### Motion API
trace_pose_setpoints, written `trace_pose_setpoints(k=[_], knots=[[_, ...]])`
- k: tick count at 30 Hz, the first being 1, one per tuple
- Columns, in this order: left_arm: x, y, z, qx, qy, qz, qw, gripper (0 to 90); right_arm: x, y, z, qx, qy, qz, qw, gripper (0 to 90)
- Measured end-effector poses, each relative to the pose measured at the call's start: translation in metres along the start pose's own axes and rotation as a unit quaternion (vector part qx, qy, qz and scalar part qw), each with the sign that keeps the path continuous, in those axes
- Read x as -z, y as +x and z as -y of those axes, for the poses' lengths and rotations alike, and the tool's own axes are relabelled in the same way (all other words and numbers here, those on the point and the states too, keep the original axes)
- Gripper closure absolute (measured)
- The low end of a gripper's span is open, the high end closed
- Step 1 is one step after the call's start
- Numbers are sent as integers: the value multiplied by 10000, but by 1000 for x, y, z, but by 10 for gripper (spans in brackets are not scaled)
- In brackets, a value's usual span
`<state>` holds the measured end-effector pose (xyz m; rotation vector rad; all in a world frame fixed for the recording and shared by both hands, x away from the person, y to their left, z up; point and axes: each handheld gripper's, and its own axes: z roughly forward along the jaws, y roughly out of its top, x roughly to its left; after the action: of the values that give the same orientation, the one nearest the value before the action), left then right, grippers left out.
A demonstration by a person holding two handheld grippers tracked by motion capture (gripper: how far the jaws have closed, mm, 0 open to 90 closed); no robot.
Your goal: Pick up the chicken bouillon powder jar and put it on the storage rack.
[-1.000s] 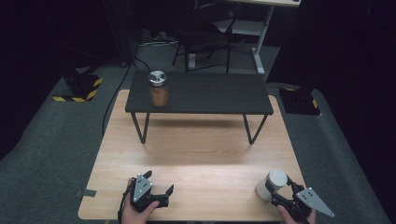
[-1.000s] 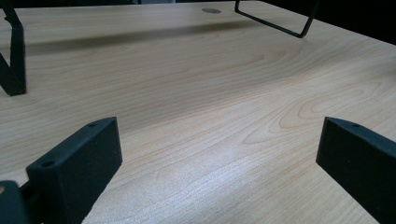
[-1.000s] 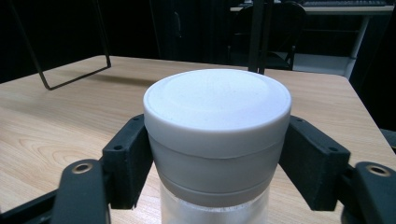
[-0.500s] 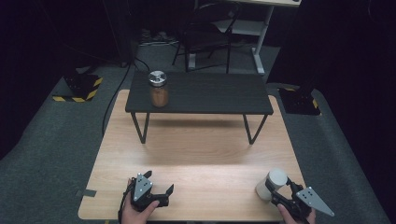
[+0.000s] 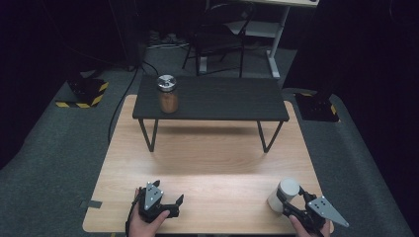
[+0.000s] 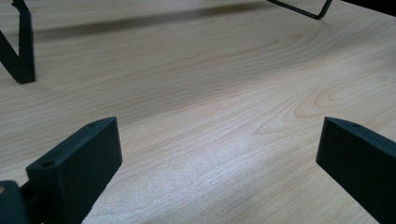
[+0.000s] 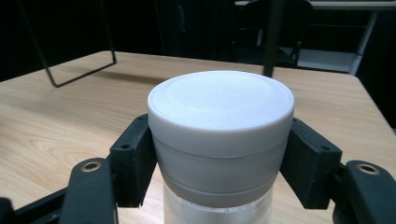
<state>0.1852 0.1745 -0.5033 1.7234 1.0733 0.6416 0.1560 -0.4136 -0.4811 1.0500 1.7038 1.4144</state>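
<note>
You are clamping the right gripper (image 7: 219,163) fingers (image 7: 133,161) on the white-lidded jar (image 7: 220,135), so be lifting it straight off the worktop (image 5: 207,168), left gripper (image 5: 170,205) fingers apart.

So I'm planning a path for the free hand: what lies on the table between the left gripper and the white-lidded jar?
Nothing: in the high view, bare wood table runs from the left gripper to the white-lidded jar.

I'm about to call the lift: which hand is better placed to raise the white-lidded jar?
Right. The right gripper is shut on the white-lidded jar, while the left gripper stands open over bare wooden table.
</note>
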Motion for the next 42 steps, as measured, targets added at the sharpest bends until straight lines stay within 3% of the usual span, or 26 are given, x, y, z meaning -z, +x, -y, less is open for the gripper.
trace_pose_setpoints(k=[11,26,37,42], knots=[[0,1,0,-11,-6,53,10000,4,-25,16,-17,104,73,-294,9995,335],[0,4,1,53,-33,100,9999,4,-56,29,-50,176,31,-513,9985,335],[1,7,2,106,-52,144,9998,4,-69,32,-77,242,-18,-605,9979,335],[1,8,2,122,-58,155,9998,4,-73,30,-90,146,-38,-612,9980,335]])
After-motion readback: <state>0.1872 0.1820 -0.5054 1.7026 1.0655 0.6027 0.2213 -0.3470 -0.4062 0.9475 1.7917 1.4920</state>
